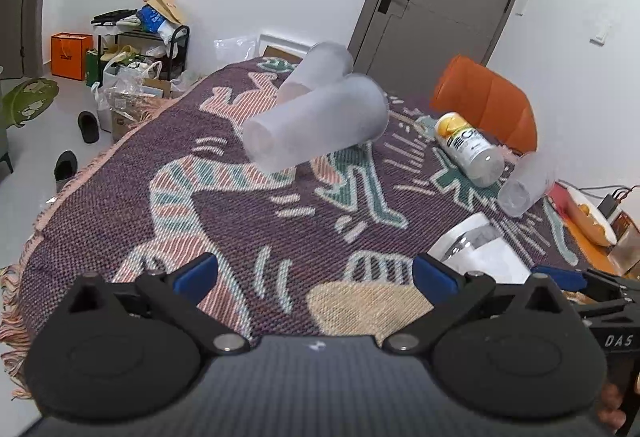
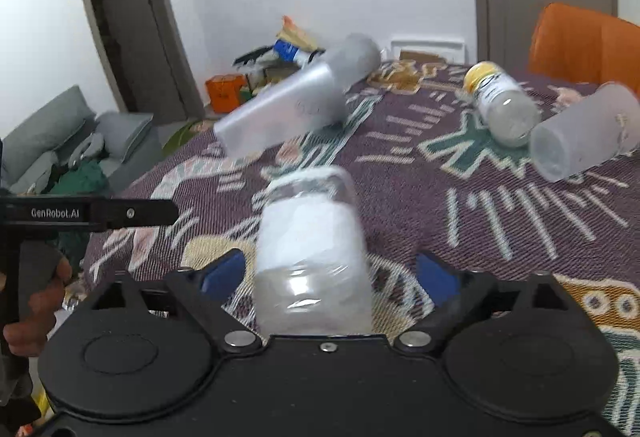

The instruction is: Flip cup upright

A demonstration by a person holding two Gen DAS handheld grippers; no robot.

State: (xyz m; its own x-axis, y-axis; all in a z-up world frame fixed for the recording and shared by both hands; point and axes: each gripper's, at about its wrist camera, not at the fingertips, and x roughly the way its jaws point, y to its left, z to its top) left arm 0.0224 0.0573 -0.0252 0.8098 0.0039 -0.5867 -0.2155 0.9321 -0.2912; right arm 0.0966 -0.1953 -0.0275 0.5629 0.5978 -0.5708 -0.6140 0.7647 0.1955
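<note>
— Cups lying on the patterned blanket (image 1: 224, 221): what do they look like?

— Frosted and translucent. One frosted cup (image 1: 316, 121) lies on its side mid-table against a second cup (image 1: 320, 67); a third cup (image 2: 588, 131) lies near the yellow-capped bottle (image 2: 500, 103).

— And the grippers?

— The left gripper (image 1: 316, 273) is spread wide, holding nothing. The right gripper (image 2: 332, 273) is also wide apart; a clear jar (image 2: 312, 249) sits blurred between its blue fingers (image 2: 224, 273), not visibly touched.

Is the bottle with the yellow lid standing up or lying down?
Lying down. The bottle rests on its side on the blanket.
</note>
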